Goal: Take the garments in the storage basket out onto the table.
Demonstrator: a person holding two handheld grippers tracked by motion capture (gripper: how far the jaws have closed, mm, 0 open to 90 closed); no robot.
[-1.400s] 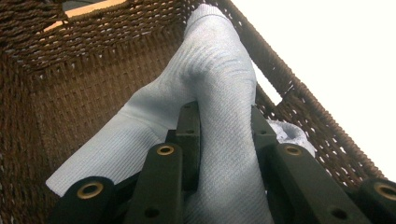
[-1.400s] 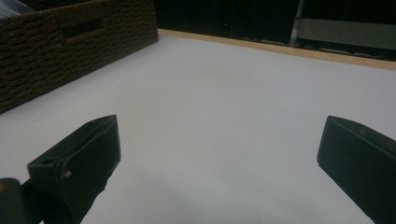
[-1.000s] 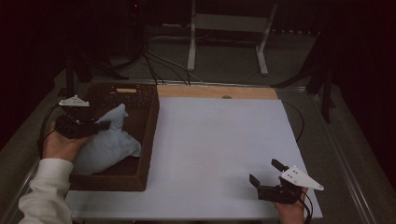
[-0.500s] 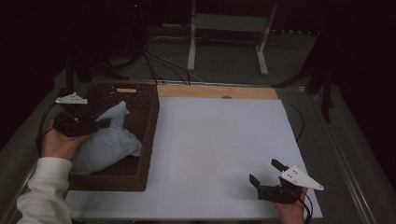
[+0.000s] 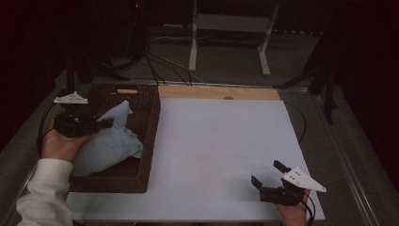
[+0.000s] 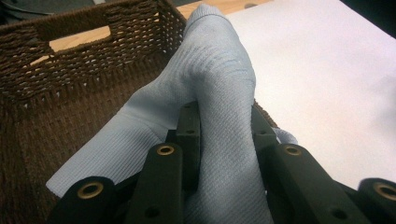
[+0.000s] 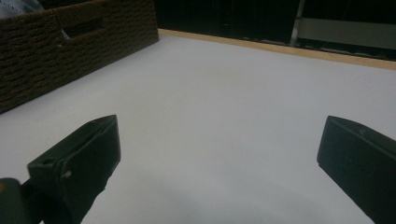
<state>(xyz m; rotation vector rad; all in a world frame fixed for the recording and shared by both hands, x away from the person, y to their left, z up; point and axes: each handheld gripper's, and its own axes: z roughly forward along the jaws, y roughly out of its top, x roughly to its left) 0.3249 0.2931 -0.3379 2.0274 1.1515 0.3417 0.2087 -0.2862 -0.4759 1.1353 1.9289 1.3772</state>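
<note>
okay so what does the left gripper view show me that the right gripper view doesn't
Left gripper view: the left gripper with its jaws clamped on a fold of the pale blue cloth, seen close up, plus the basket's inner weave.

Right gripper view: the right gripper with its jaws wide apart and nothing between them, low over the white table top, with a wooden edge strip at the far side.

Both: the brown wicker basket with its handle slot, and the white table top.

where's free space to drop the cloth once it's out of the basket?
The white sheet is bare from the basket wall across to the open right gripper at its near right corner. Crowded: inside the basket, where the left gripper pinches the light blue cloth.
</note>
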